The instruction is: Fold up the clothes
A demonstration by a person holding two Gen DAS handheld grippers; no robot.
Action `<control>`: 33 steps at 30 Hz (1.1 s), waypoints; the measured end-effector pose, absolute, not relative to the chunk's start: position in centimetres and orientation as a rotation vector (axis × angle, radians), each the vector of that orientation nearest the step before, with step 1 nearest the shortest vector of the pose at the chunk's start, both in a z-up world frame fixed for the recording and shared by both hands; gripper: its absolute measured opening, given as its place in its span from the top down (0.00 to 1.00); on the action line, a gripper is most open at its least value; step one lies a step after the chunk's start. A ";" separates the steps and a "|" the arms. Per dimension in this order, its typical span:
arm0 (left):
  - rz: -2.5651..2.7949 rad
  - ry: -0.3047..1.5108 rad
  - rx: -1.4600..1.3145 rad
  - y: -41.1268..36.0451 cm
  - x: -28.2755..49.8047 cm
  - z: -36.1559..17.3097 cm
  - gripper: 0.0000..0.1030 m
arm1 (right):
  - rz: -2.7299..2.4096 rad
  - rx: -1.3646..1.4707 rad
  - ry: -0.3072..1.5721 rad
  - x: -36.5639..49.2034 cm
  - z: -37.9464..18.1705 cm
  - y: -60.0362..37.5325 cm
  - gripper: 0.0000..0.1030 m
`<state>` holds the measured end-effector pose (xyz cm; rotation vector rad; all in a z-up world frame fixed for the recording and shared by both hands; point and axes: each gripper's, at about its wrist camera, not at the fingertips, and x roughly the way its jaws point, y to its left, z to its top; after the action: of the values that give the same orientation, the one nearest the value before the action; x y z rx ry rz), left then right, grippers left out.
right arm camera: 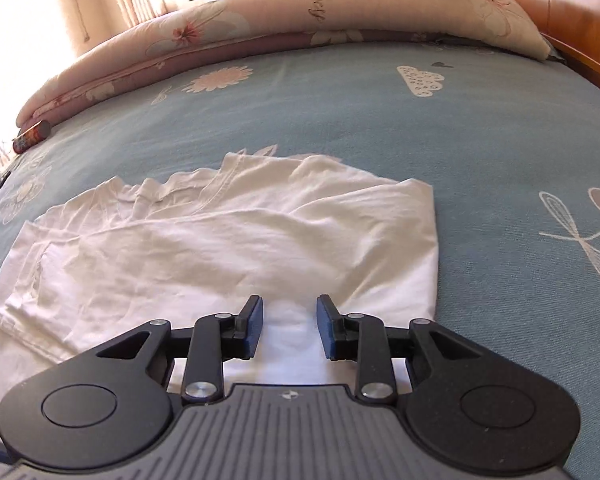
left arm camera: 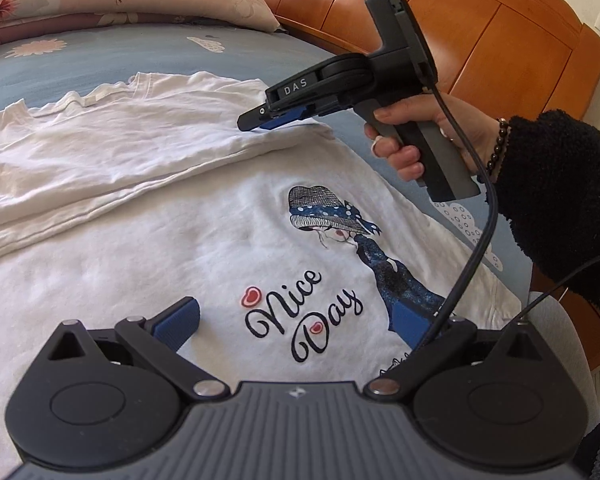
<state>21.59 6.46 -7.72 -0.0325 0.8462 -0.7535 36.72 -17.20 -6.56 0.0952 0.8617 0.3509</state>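
Lying mid-frame on the blue floral bedsheet, one white T-shirt sits half-folded; left gripper spread wide, right gripper narrowly parted; two pillows upper frame.

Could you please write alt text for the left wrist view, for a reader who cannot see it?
A white T-shirt printed "Nice Day" lies on a blue floral bedsheet, its far side folded over. The right gripper, held by a hand, hovers low at that fold's edge, while the left gripper hangs over the print, jaws wide open. A wooden headboard stands behind.
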 end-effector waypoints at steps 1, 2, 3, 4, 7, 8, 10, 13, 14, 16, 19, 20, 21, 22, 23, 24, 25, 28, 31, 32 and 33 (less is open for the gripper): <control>-0.756 0.846 -0.029 6.4 21.5 -7.7 0.01 | 0.369 0.096 0.866 36.6 -6.2 -17.2 0.68; -0.758 0.845 -0.025 6.3 21.4 -7.7 0.01 | 0.370 0.100 0.856 36.6 -5.7 -17.3 0.68; -0.759 0.845 -0.021 6.3 21.4 -7.7 0.01 | 0.362 0.110 0.835 36.9 -5.2 -17.5 0.68; -0.759 0.845 -0.018 6.2 21.3 -7.7 0.01 | 0.361 0.110 0.830 37.3 -5.2 -17.1 0.68; -0.766 0.842 -0.011 6.2 21.2 -7.7 0.01 | 0.367 0.096 0.838 38.8 -5.7 -15.4 0.68; -0.768 0.843 -0.012 6.3 21.2 -7.7 0.01 | 0.369 0.091 0.841 39.3 -5.9 -14.8 0.68; -0.770 0.844 -0.015 6.4 21.2 -7.6 0.01 | 0.373 0.082 0.846 40.3 -6.2 -13.6 0.68; -0.772 0.845 -0.011 6.6 21.1 -7.6 0.01 | 0.379 0.068 0.854 41.9 -6.7 -11.9 0.67; -0.772 0.845 -0.010 6.6 21.0 -7.6 0.01 | 0.381 0.063 0.857 42.4 -6.9 -11.3 0.67; -0.771 0.844 -0.006 6.7 20.8 -7.5 0.01 | 0.484 0.055 0.868 42.0 -6.7 -9.4 0.67; -0.768 0.841 0.001 6.7 20.5 -7.4 0.01 | 0.555 0.001 0.854 41.0 -5.4 -6.8 0.67; -0.767 0.841 0.003 6.7 20.4 -7.3 0.01 | 0.546 -0.006 0.854 40.9 -5.1 -6.5 0.67; -0.767 0.840 0.005 6.7 20.2 -7.3 0.01 | 0.537 -0.008 0.858 40.8 -4.9 -6.3 0.67; -0.769 0.838 0.006 6.7 20.1 -7.2 0.01 | 0.527 -0.010 0.861 40.7 -4.7 -6.2 0.67; -0.772 0.836 0.011 6.7 19.9 -7.2 0.01 | 0.510 -0.036 0.874 40.7 -4.8 -5.8 0.67; -0.776 0.835 0.015 6.7 19.8 -7.1 0.01 | 0.502 -0.070 0.893 40.8 -5.3 -5.3 0.67; -0.779 0.833 0.020 6.7 19.6 -7.1 0.01 | 0.498 -0.103 0.912 40.8 -5.9 -4.7 0.67; -0.802 0.813 0.032 6.7 19.0 -6.7 0.01 | 0.571 -0.125 0.912 40.3 -6.8 -2.8 0.52; -0.822 0.789 0.031 6.6 18.5 -6.1 0.01 | 0.662 -0.126 0.908 39.6 -5.9 -1.8 0.48; -0.829 0.781 0.031 6.6 18.4 -5.9 0.01 | 0.654 -0.140 0.898 39.2 -5.4 -2.0 0.49; -0.836 0.773 0.030 6.6 18.2 -5.7 0.01 | 0.645 -0.154 0.888 38.8 -4.8 -2.2 0.49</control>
<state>18.21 6.57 -5.67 0.0302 0.7729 -0.8357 38.82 -2.16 -4.83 -0.1538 0.8879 0.6447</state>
